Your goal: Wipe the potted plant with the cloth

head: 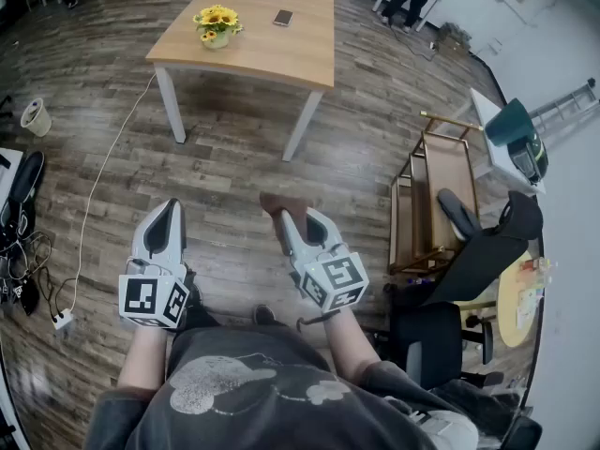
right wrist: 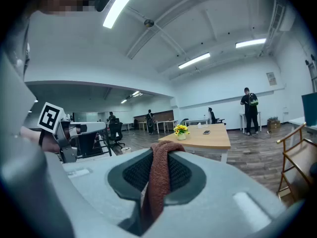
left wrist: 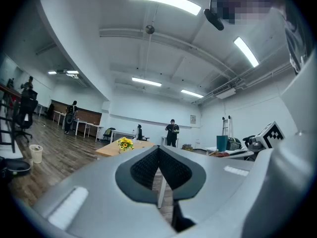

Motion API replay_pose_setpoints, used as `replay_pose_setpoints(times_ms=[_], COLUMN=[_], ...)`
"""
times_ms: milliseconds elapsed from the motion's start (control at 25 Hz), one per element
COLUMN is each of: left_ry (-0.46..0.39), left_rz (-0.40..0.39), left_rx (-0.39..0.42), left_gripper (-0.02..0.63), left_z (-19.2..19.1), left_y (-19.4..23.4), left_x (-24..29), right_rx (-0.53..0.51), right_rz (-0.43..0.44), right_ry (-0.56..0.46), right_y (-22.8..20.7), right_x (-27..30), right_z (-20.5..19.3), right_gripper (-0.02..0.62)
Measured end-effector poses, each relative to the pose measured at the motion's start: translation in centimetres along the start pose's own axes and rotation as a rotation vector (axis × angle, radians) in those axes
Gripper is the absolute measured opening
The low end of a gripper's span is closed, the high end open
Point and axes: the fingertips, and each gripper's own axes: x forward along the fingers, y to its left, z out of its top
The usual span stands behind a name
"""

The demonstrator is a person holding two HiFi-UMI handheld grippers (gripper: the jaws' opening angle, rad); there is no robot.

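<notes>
Left hand-held gripper [head: 171,209]: shut tight, nothing between the pads, held level over the wooden floor [head: 234,157]. Ahead and well apart, on the near left corner of the tabletop [head: 281,54]: potted plant [head: 216,24] with yellow flowers, untouched. Further right: right hand-held gripper [head: 298,221], tipped slightly down, clamped on a reddish-brown cloth [head: 278,202] that pokes past its tips. Step in hand, most likely: the approach, wiping not begun. Next: close the gap to the tabletop, lay the cloth against the plant, perhaps steady it with the empty gripper.
</notes>
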Motion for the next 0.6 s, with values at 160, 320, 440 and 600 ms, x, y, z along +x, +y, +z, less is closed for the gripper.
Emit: replay_pose_setpoints(times_ms=[160,320,440,600], left_ry=[-0.014,-0.014,-0.003,0.017], left_rz=[0.022,0.064,0.076,0.081], left_rx=[0.032,0.019,0.024,0.019], left_gripper=[0.018,0.018,0.018,0.018], left_z=[0.1,-1.4,-2.0,-2.3], left_y=[-4.6,-6.7,-8.2,-9.1], left_x=[-0.8,-1.7,-2.2,-2.2], right_rx=[0.001,-0.015,-0.025,-0.024], right_rz=[0.03,0.077,0.108,0.121], right_ry=[0.008,0.015,0.015,0.012], right_y=[-2.0,-2.9,-3.2,-3.6], right_x=[-2.8,-4.5,-5.4,-6.1], right_z=[-1.0,-1.5,-1.5,-1.4], right_gripper=[0.041,0.041,0.041,0.041])
